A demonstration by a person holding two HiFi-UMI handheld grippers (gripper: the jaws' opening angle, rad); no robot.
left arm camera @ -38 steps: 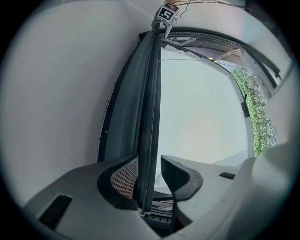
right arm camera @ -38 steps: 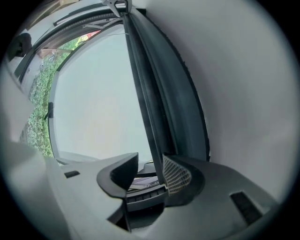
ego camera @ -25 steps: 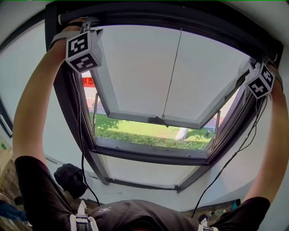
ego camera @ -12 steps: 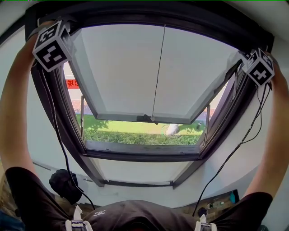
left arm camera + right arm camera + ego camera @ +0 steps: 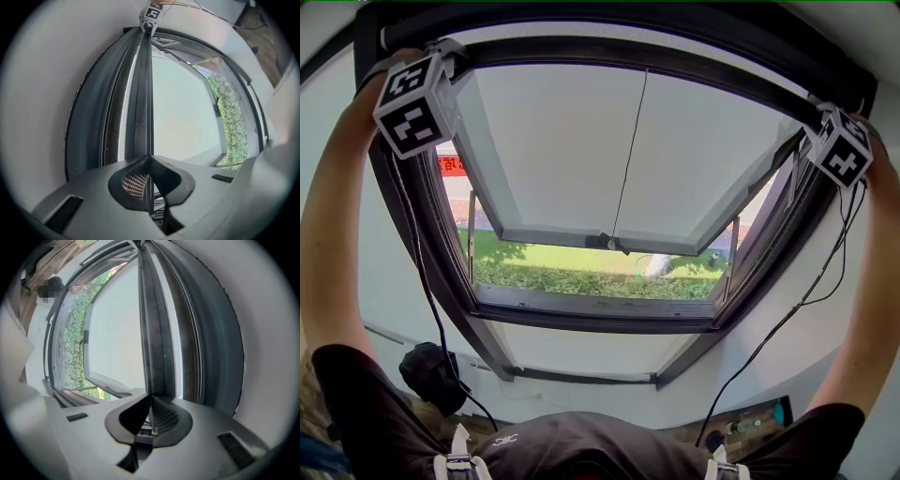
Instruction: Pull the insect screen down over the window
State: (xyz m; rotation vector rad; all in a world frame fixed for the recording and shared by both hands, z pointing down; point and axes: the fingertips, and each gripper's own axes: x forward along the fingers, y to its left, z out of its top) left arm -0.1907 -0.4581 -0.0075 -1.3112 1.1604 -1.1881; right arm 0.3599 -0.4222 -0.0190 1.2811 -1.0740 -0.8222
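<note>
The insect screen is sitting rolled up at the very top of the window. Only a narrow strip of its dark mesh is showing beside its pull bar. The bar is running across the whole top of the opening, from one upper corner to the other.

I am judging that the mesh is light and soft and can tear or slip out of its side tracks, while the bar is thin and stiff. So the bar, not the mesh, is the place to hold, near both ends, and both sides should be coming down evenly.

The left gripper is closing its jaws on the thin edge of the bar at the left corner, with the pads pressing on it. The right gripper is doing the same at the right corner.

Below them the glass sash is standing tilted open outward, and a thin cord is hanging in front of it.
</note>
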